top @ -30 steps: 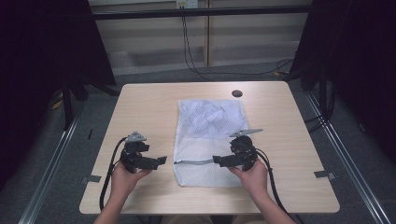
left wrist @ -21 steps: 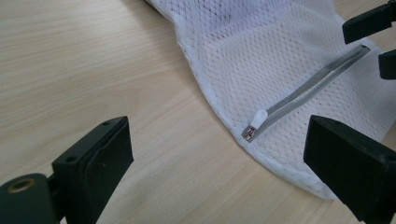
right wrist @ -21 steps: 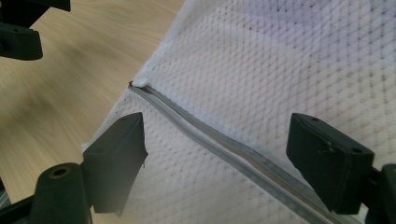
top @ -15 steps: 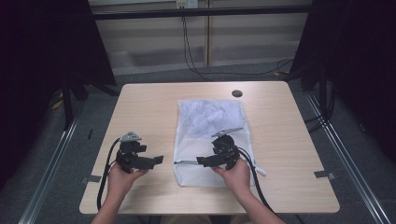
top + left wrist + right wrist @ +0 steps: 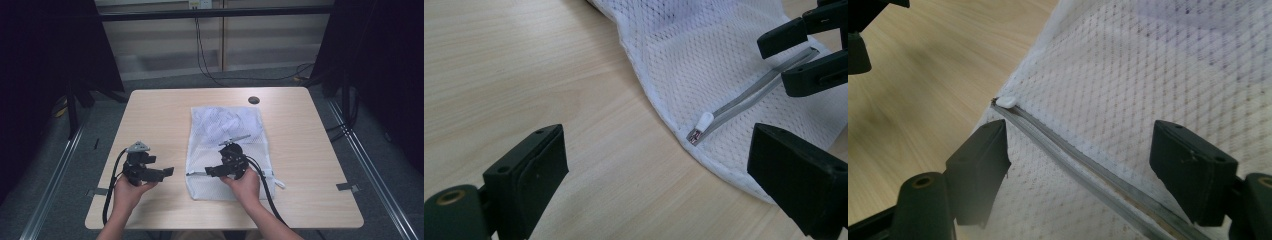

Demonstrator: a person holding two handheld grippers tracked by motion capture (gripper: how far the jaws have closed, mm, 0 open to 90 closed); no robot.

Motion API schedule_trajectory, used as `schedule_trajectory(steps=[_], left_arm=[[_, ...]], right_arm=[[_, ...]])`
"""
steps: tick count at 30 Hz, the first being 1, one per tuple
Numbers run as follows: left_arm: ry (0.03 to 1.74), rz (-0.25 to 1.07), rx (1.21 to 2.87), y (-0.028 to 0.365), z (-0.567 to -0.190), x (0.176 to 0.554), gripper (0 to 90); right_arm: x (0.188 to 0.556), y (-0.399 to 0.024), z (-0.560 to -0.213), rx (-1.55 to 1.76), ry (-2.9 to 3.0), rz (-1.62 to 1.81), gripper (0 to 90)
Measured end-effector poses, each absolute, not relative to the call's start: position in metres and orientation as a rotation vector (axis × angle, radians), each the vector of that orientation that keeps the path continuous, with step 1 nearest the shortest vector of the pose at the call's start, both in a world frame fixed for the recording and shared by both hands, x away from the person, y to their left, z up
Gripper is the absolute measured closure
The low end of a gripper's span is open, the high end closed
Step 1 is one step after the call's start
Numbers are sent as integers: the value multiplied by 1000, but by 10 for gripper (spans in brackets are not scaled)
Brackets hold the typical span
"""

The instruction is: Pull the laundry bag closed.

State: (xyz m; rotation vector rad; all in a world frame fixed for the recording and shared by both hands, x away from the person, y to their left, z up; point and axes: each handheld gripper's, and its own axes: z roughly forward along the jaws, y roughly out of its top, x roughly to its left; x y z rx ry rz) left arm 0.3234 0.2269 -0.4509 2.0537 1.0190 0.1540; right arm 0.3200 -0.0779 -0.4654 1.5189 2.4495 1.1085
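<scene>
Our right gripper (image 5: 206,171) has just been closing, jaws still apart over the mesh bag's (image 5: 227,131) zipper (image 5: 1083,159). Our left gripper (image 5: 169,171) waits left of it above the desk (image 5: 160,115), jaws apart.

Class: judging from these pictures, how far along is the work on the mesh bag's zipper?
Done: the mesh bag lies flat with clothes inside, its zipper shut. In hand: the right tool straddles the zipper, jaws closing, not yet gripping; the left tool waits open over the table. Left: probably gripping the pull and sliding it.

From my station I list: light wooden table (image 5: 160,115); round dark grommet hole (image 5: 253,100) at its far right; black cables (image 5: 202,55) hanging beyond; grey carpeted floor (image 5: 165,82).
</scene>
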Motion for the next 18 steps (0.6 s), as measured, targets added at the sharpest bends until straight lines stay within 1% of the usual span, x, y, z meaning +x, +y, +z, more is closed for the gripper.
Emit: schedule_trajectory(steps=[10,18], left_arm=[[1011,156,2078,227,-452,323,90],[1010,149,2074,229,-451,323,94]], right_arm=[[326,-66,-470,1538,2470,1114,238],[330,-56,-472,1528,2513,1073,253]])
